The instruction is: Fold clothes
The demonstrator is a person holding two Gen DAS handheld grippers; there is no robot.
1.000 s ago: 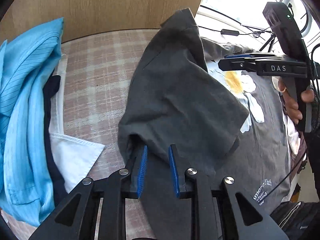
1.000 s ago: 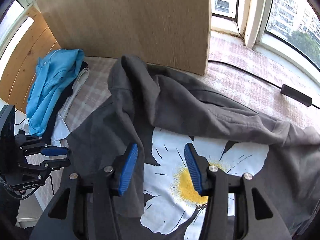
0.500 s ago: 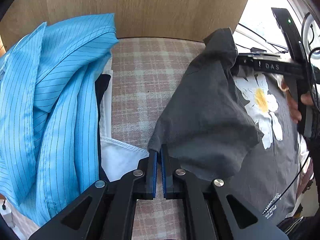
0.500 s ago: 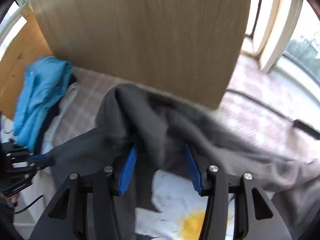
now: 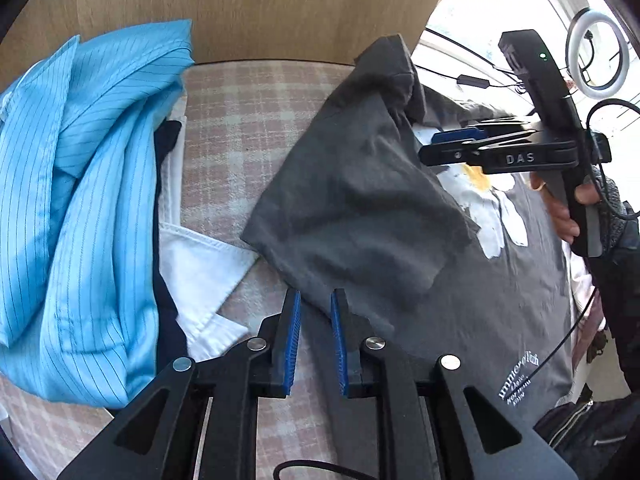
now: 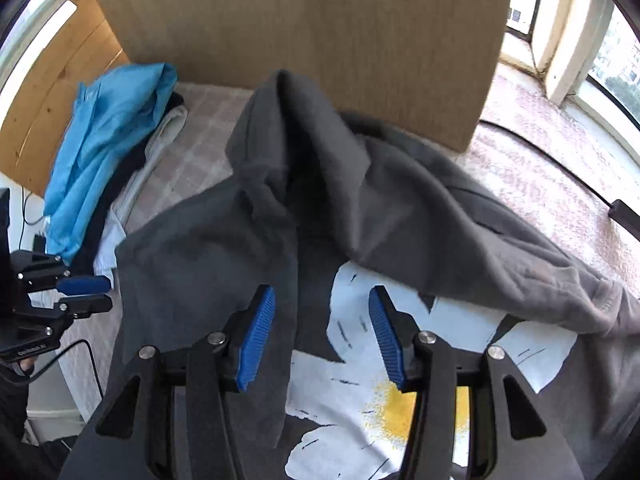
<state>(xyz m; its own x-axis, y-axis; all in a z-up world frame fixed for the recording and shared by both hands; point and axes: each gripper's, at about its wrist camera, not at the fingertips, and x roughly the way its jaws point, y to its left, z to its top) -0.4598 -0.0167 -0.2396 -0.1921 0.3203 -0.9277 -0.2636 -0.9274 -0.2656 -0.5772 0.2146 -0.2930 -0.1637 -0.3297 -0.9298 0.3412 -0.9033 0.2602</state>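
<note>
A dark grey T-shirt (image 5: 360, 208) with a white and yellow daisy print (image 6: 400, 400) lies on the plaid cover, one side folded over towards the print. My left gripper (image 5: 316, 294) is at the shirt's near left edge. Its jaws are opening, and the cloth's edge lies at the gap between the pads without being pressed. My right gripper (image 6: 321, 290) hangs open just above the shirt (image 6: 400, 208), where the folded flap meets the print, with nothing gripped. Each gripper also shows in the other view: the right gripper (image 5: 428, 147) in a person's hand, the left gripper (image 6: 86, 294) at the left edge.
A pile with a light blue striped shirt (image 5: 88, 184), a white garment (image 5: 200, 264) and a dark one lies left of the grey shirt. A wooden board (image 6: 320, 40) stands behind. A black cable (image 6: 560, 168) crosses the cover by the window. A ring light (image 5: 596, 56) stands at right.
The left gripper's jaws, shut on the shirt's edge half a second ago, now stand apart. The right gripper has come down over the daisy print.
</note>
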